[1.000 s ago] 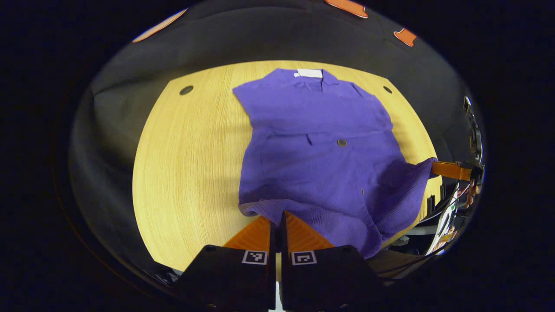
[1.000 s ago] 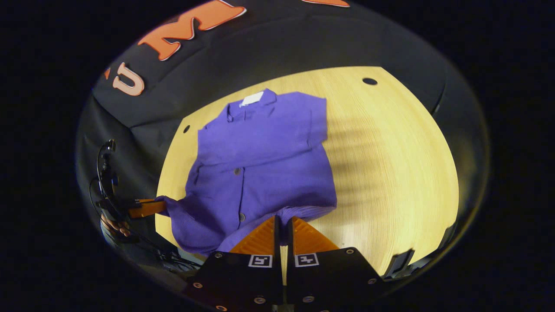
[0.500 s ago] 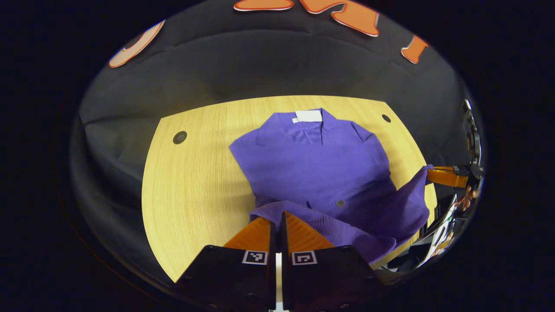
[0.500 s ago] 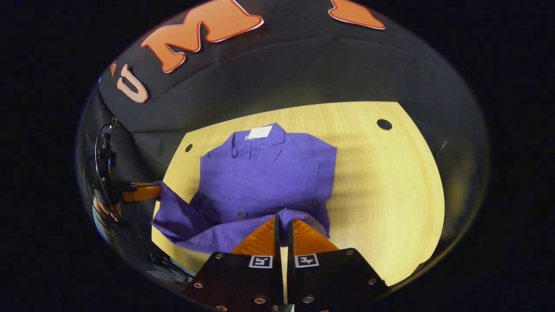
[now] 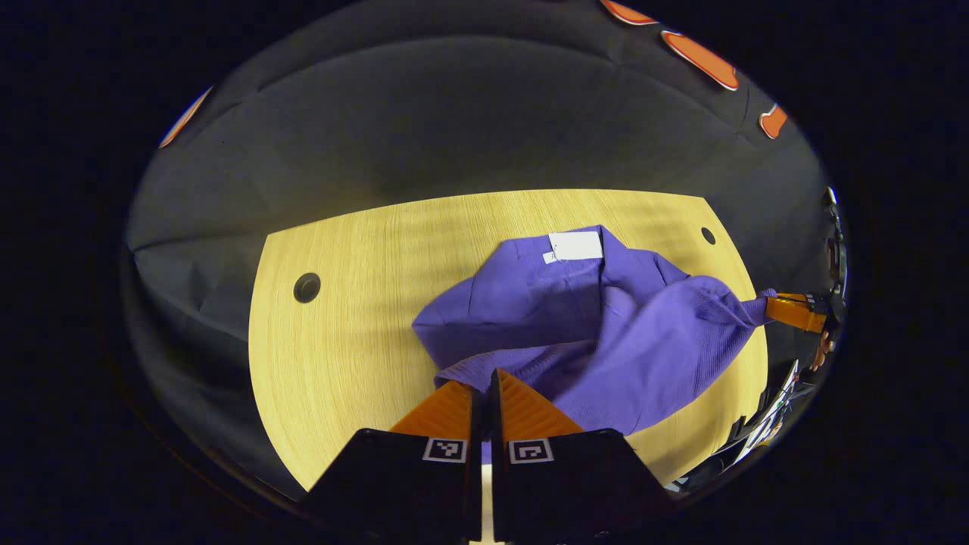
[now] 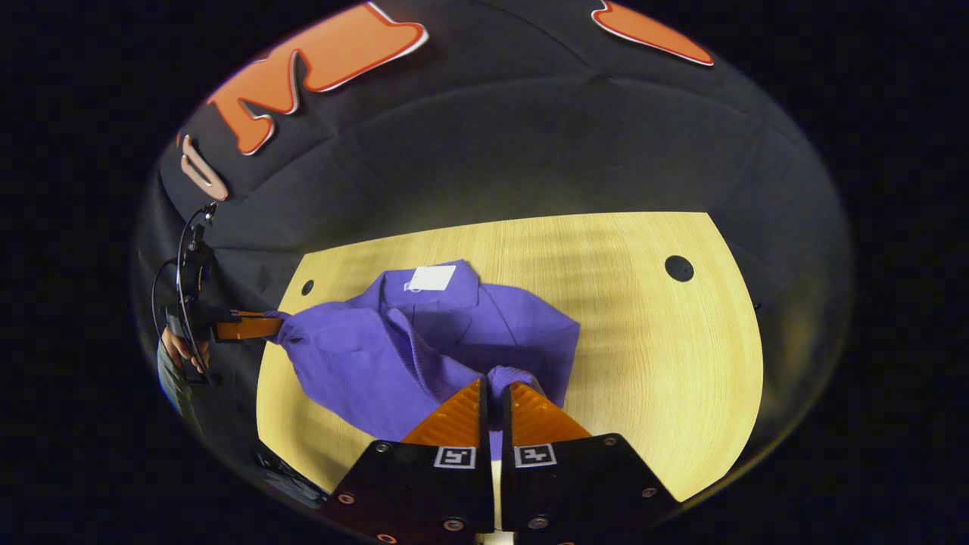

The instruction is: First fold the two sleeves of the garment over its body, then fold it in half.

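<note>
Item: one purple button-front fabric garment [image 5: 606,333], lying at centre-right of the left gripper view on the round pale wooden table [image 5: 341,318]. Its white rectangular neck label [image 5: 576,245] faces up near the far edge. The near hem is lifted and carried toward the collar, with both corners held.

Tools: two. The left gripper [image 5: 484,378], at bottom centre of its own view, is clenched on a hem corner. The right gripper [image 6: 493,387], at bottom centre of its own view, is clamped on the other hem corner. Each also appears far off in the other's view, at the frame's side edge, pinching the cloth.

Count: garment, one; label, one; table, one; dark round holes in the tabletop [image 5: 306,288], two; a hand [image 6: 178,350] at mid-left of the right gripper view, one.

Risks, as judged: the raised cloth sags between the two corners, so an uneven set-down could leave the half-fold skewed or bunched. A thin pinch may slip. Whether the sleeves remain tucked beneath cannot be told; dragging could pull them out.
</note>
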Demonstrator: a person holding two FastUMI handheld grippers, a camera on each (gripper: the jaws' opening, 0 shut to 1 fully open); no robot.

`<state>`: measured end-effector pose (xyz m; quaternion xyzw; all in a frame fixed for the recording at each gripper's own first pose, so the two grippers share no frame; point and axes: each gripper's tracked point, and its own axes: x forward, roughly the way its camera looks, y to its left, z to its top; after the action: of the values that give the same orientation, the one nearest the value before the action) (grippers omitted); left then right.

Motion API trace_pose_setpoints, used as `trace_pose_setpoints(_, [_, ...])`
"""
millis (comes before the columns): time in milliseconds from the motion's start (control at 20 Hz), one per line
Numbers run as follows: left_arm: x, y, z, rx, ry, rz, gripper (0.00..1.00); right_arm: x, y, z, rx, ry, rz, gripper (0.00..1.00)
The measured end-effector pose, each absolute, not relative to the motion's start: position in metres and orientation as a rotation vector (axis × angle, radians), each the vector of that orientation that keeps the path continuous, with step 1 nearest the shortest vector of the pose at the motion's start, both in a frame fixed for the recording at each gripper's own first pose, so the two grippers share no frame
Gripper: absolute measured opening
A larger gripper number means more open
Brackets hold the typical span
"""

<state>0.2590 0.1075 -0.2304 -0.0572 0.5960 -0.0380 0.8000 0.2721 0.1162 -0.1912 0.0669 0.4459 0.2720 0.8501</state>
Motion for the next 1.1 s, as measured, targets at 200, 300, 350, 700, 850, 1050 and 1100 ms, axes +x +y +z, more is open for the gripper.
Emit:
trace_pose_setpoints(200, [0.297, 0.124, -0.25, -0.09, 1.249, -0.015, 0.08, 0.321, 0.136, -0.199, 0.14, 0.934, 0.542, 0.05])
trace_pose_setpoints(300, [0.313, 0.137, -0.253, -0.036, 1.218, 0.029, 0.11, 0.34, 0.14, -0.197, 0.162, 0.915, 0.512, 0.1])
trace_pose_setpoints(350, [0.314, 0.141, -0.252, -0.027, 1.204, 0.04, 0.14, 0.348, 0.141, -0.194, 0.177, 0.907, 0.497, 0.13])
trace_pose_setpoints(700, [0.311, 0.127, -0.207, -0.129, 1.065, 0.068, 1.0, 0.361, 0.116, -0.153, 0.164, 0.719, 0.431, 0.67])
trace_pose_setpoints(850, [0.293, 0.128, -0.177, -0.088, 0.998, 0.083, 1.0, 0.346, 0.113, -0.121, 0.134, 0.604, 0.433, 0.93])
trace_pose_setpoints(1050, [0.264, 0.112, -0.125, -0.041, 0.862, 0.071, 1.0, 0.31, 0.112, -0.08, 0.128, 0.465, 0.443, 0.95])
trace_pose_setpoints(1100, [0.257, 0.107, -0.111, -0.042, 0.825, 0.065, 1.0, 0.3, 0.114, -0.069, 0.143, 0.433, 0.45, 0.95])
